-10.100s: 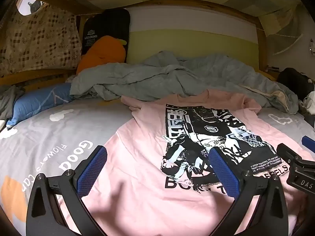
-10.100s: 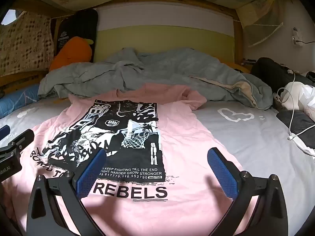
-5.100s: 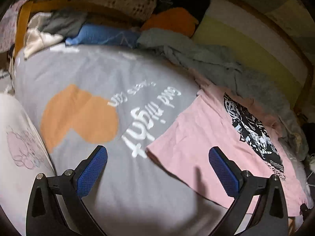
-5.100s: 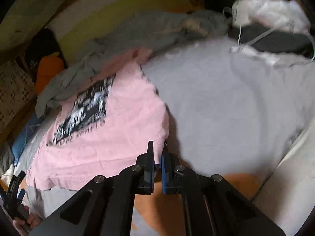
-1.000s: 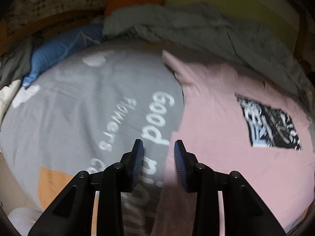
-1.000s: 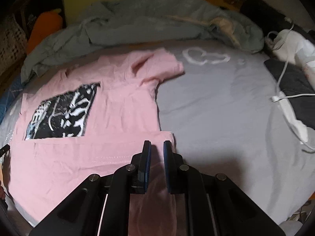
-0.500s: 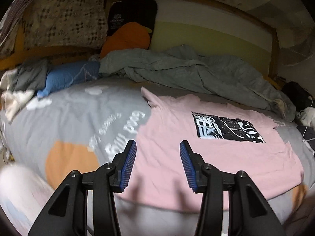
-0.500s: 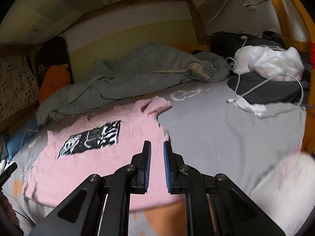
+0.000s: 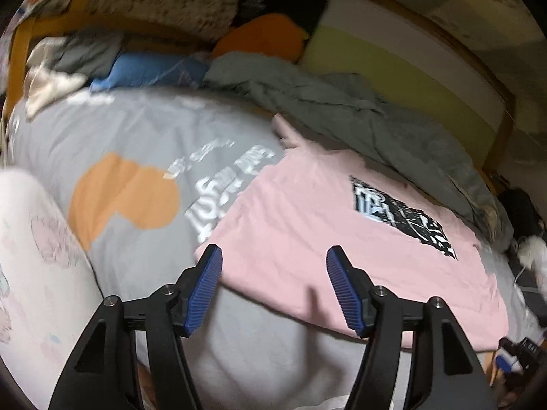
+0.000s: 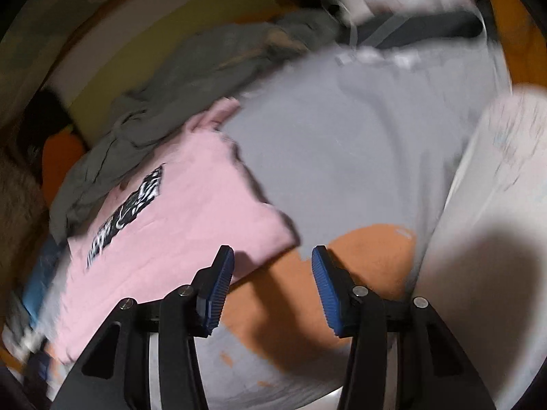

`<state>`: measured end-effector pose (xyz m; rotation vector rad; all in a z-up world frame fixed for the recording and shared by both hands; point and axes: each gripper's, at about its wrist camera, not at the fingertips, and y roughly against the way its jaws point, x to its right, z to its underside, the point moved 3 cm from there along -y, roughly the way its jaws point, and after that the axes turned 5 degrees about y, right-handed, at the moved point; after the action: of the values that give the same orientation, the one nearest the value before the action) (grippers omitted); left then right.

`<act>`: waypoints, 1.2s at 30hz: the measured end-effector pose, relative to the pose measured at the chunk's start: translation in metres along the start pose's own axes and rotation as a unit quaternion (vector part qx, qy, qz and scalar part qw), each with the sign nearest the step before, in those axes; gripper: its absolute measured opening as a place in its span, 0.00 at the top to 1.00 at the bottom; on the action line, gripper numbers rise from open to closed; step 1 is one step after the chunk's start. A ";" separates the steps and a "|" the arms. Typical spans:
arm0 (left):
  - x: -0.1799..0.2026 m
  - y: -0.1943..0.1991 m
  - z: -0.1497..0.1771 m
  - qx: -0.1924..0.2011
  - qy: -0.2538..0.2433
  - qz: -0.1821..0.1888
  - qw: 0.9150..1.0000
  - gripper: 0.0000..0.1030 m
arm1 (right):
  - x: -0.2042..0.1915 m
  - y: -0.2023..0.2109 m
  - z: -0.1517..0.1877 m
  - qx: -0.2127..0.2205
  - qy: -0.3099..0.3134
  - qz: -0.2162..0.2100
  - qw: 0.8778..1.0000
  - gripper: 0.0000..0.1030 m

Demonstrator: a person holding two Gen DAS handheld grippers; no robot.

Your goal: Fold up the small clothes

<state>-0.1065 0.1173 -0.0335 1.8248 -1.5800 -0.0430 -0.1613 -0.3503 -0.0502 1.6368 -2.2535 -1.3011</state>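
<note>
Left wrist: left claw (image 9: 273, 287) opening, empty, above pink shirt (image 9: 342, 232); right claw (image 10: 271, 280) likewise.

The pink T-shirt (image 9: 301, 218) is soft matt cloth; the tongs' (image 9: 273, 290) pads (image 9: 342, 290) look like ribbed blue rubber on matt black plastic.

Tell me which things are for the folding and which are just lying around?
For the folding: pink T-shirt, left gripper and right gripper, both opening, nothing between them.

Just lying around: grey blanket, orange plush, blue pillow, white cable.
</note>
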 end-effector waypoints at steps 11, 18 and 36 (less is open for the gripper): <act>-0.051 -0.012 0.004 -0.027 0.149 0.008 0.988 0.37 | 0.013 -0.018 -0.011 -0.012 -0.068 -0.083 0.994 0.75; -0.048 -0.014 0.000 -0.032 0.160 0.050 0.985 0.97 | 0.004 -0.014 -0.012 -0.007 -0.040 -0.077 0.996 0.94; -0.036 0.093 -0.057 0.040 0.197 0.105 0.974 0.97 | -0.039 0.123 -0.044 0.143 0.081 -0.061 0.985 0.96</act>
<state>-0.1687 0.1764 0.0435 1.5938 -1.4909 0.4581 -0.2147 -0.3353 0.0738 1.9213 -2.3578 -0.8555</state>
